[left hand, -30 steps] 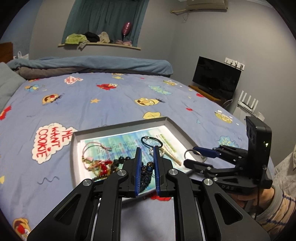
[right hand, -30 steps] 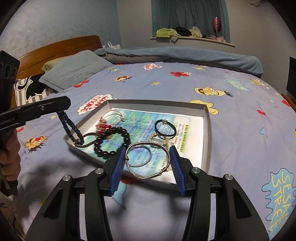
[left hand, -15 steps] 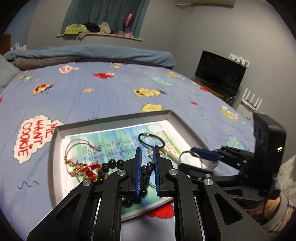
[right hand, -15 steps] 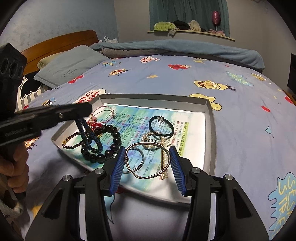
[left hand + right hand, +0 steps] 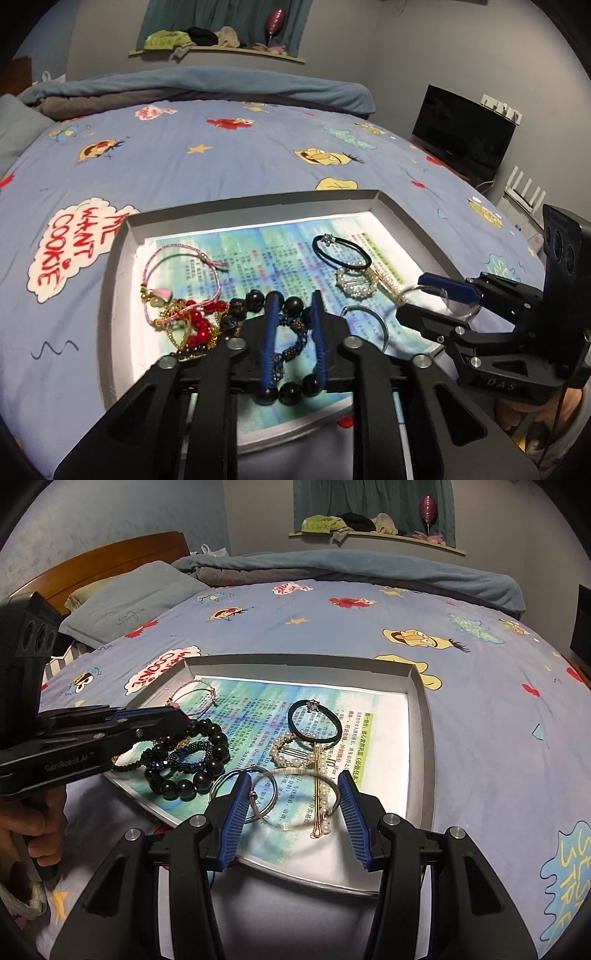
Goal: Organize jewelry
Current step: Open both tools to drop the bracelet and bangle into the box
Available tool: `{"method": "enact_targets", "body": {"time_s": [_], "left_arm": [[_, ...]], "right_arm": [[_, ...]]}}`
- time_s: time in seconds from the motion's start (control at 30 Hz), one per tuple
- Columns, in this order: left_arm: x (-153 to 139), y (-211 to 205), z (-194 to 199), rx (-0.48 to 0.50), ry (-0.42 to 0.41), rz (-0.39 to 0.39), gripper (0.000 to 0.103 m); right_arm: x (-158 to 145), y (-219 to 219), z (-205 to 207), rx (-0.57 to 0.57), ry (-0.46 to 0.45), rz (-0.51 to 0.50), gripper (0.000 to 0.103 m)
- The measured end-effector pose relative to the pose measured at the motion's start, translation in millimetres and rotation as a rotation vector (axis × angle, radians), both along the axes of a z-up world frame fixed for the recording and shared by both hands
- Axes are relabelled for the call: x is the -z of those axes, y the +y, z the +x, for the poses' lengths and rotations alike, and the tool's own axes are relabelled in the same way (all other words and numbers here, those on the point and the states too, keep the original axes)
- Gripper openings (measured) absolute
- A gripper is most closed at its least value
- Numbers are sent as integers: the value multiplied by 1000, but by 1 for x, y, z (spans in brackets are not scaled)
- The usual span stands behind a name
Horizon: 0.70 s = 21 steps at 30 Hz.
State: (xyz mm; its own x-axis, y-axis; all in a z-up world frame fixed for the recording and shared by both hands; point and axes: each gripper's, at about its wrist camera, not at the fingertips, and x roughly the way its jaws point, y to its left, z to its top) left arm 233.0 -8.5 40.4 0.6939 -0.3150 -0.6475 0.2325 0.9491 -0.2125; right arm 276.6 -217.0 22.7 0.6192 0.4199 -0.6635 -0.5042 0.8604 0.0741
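Observation:
A grey tray (image 5: 118,280) (image 5: 419,720) lined with printed paper lies on the bed and holds jewelry. My left gripper (image 5: 293,301) is open just above a dark blue beaded bracelet (image 5: 291,345) (image 5: 184,755), which lies on a black bead bracelet (image 5: 199,771). My right gripper (image 5: 291,790) holds a thin silver bangle (image 5: 295,799) between its pads over the tray's near right part; it also shows in the left wrist view (image 5: 439,291). A black hair tie (image 5: 314,723), a pearl clip (image 5: 295,751), a silver ring (image 5: 251,794), a pink cord bracelet (image 5: 177,273) and red-gold beads (image 5: 192,321) lie in the tray.
The tray sits on a blue cartoon bedsheet (image 5: 229,155). A folded blanket (image 5: 351,572) and a pillow (image 5: 125,598) lie at the far end by a wooden headboard (image 5: 110,554). A TV (image 5: 461,133) stands to the right.
My left gripper moved over the tray, lowered the blue beaded bracelet onto the black beads, and opened. My right gripper moved forward over the tray, still holding the bangle.

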Motion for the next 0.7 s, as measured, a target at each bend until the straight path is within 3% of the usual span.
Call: {"method": "enact_targets", "body": {"time_s": [0.03, 0.17, 0.23, 0.33, 0.7], "left_arm": [[0, 1, -2, -5, -3, 0, 33], [-2, 6, -12, -21, -14, -2, 35], [-3, 9, -17, -31, -22, -10, 52], [-7, 15, -29, -49, -38, -21, 61], [-11, 35, -75, -81, -60, -19, 63]], "right_arm": [[0, 0, -1, 0, -2, 2, 50], [-1, -2, -6, 0, -22, 17, 54], [-1, -3, -11, -5, -28, 32, 54], [-1, -5, -21, -9, -49, 50, 55], [-1, -12, -31, 15, -65, 95, 62]]}}
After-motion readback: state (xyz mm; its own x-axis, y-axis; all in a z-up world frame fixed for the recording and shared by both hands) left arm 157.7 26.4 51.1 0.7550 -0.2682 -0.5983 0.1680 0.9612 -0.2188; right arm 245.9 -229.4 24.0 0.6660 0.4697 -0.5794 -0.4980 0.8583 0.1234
